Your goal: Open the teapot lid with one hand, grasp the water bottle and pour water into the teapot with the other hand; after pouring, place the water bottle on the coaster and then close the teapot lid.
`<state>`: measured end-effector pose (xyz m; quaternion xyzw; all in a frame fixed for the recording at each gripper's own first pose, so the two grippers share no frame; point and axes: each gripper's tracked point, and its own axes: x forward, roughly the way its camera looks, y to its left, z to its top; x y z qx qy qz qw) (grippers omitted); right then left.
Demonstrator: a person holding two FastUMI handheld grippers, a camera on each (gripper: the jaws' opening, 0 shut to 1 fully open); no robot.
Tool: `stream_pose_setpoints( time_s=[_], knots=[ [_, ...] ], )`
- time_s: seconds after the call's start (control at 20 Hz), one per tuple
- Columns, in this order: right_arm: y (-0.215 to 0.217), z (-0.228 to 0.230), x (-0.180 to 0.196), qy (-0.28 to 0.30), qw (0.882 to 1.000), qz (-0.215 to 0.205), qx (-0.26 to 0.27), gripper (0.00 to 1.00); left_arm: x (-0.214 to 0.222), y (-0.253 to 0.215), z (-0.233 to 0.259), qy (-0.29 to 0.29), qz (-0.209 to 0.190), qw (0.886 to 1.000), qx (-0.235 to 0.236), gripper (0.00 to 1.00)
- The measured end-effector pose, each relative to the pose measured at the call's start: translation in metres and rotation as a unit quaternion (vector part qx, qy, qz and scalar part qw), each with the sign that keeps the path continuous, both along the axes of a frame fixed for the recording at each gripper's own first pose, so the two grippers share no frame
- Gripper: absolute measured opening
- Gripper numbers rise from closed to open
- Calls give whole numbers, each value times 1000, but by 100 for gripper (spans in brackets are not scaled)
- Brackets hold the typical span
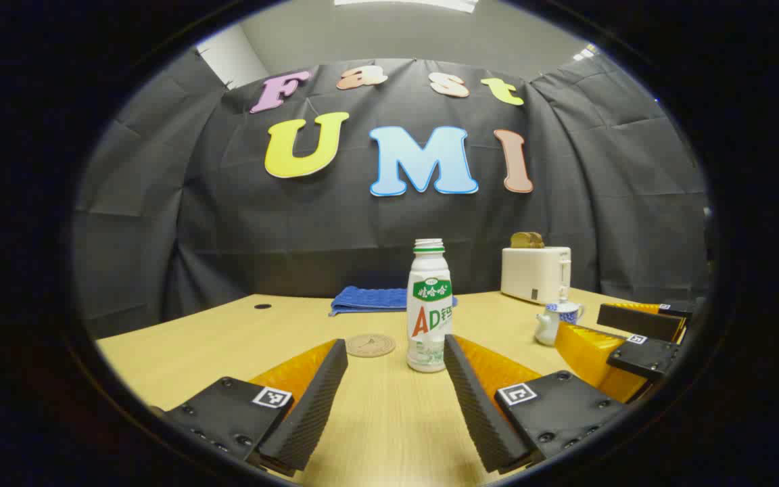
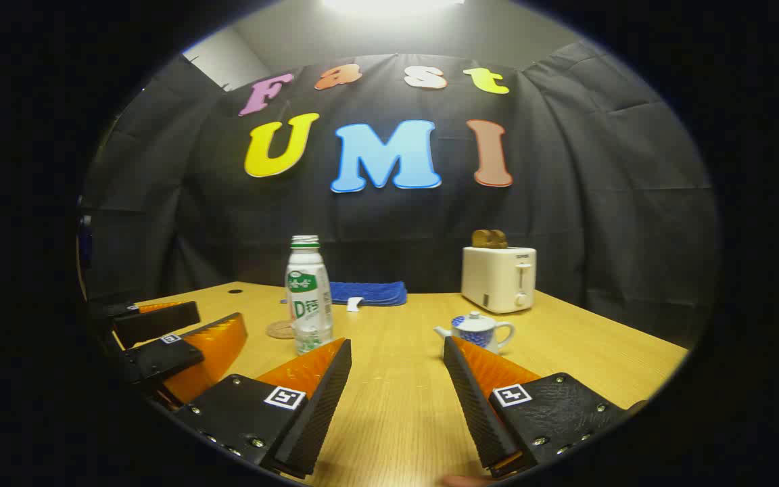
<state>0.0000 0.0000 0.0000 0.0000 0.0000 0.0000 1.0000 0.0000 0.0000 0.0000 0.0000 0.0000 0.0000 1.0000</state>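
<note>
- Spread wide and holding nothing, my left gripper faces the water bottle standing ahead between its fingers, coaster just left.
- Right gripper gapes too, teapot lidded beyond its right finger.

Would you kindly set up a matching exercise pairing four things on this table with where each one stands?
Things:
1 bottle
2 teapot
3 toaster
4 coaster

Places:
A at the back, bread in its slots
B flat on the table beside the bottle
C upright ahead of the left tool
D lid on, ahead of the right tool

Pairs: 1-C, 2-D, 3-A, 4-B
</note>
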Motion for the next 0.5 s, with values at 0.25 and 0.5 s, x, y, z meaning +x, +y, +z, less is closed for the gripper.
stream_pose_setpoints(
  time_s=[0.25,0.5],
  knots=[
    [-33,1,-7,-2,991,-130,7,86,4,-8,3,-3,-30,1000,-1,98],
    [-8,2,-4,-1,999,23,48,86,12,-5,3,0,-16,1000,-1,100]
  ],
)
